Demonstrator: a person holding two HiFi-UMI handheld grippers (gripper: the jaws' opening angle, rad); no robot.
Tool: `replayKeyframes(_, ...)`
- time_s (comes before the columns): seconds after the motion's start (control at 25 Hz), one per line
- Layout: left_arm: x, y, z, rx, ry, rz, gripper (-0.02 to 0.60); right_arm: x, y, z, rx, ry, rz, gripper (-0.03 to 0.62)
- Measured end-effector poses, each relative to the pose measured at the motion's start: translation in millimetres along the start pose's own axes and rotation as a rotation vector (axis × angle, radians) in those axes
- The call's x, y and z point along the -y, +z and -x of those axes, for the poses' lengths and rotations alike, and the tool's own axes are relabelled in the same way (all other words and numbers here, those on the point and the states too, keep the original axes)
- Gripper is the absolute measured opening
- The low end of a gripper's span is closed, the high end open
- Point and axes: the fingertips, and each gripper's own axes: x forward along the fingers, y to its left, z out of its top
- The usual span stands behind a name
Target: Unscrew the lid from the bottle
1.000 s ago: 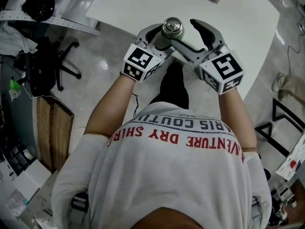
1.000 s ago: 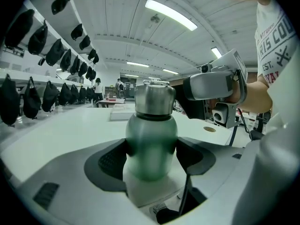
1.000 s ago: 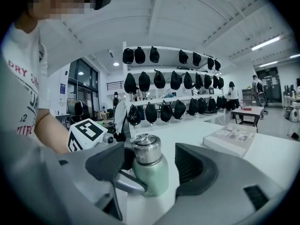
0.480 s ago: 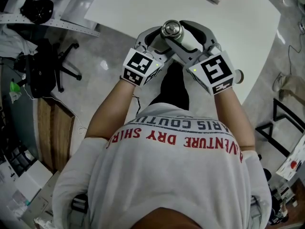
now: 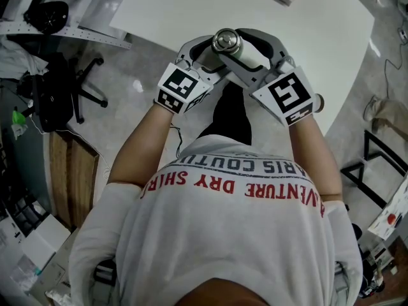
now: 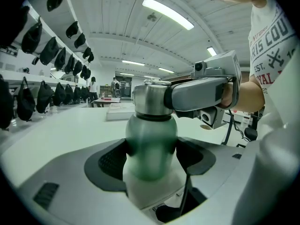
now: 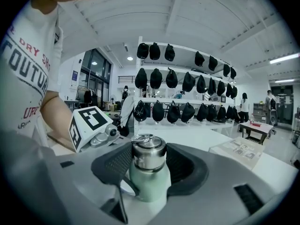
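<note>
Bottle: the bottle (image 6: 151, 139) stood upright at the near edge of the worktop (image 5: 306, 18); no view showed whether its base rested on it.
Left gripper: the left gripper (image 6: 151, 162) was clamped on the bottle's green body, a pad on each side, below the neck.
Right gripper: the right gripper (image 7: 149, 162) had just been closing, with the lid between its jaws; its pads sat against both sides of the lid.
Lid: the steel lid (image 5: 225, 41) sat down on the neck with no gap showing, its top loop lying flat.
Done: both grips looked set, body braced and lid caught.
Left to do: by the look of it no unscrewing had taken effect; the lid had yet to be turned loose and lifted off.
Risk: the smooth steel could slip in the pads if the squeeze was light.
</note>
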Motion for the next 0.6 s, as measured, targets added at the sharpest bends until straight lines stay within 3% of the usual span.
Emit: replayKeyframes(0.6, -0.8, -3.7, -1.0, -0.113, -0.265, -0.139, 0.348, -0.3, 2.2, -2.6, -0.013, 0.183, 0.064, 0.232)
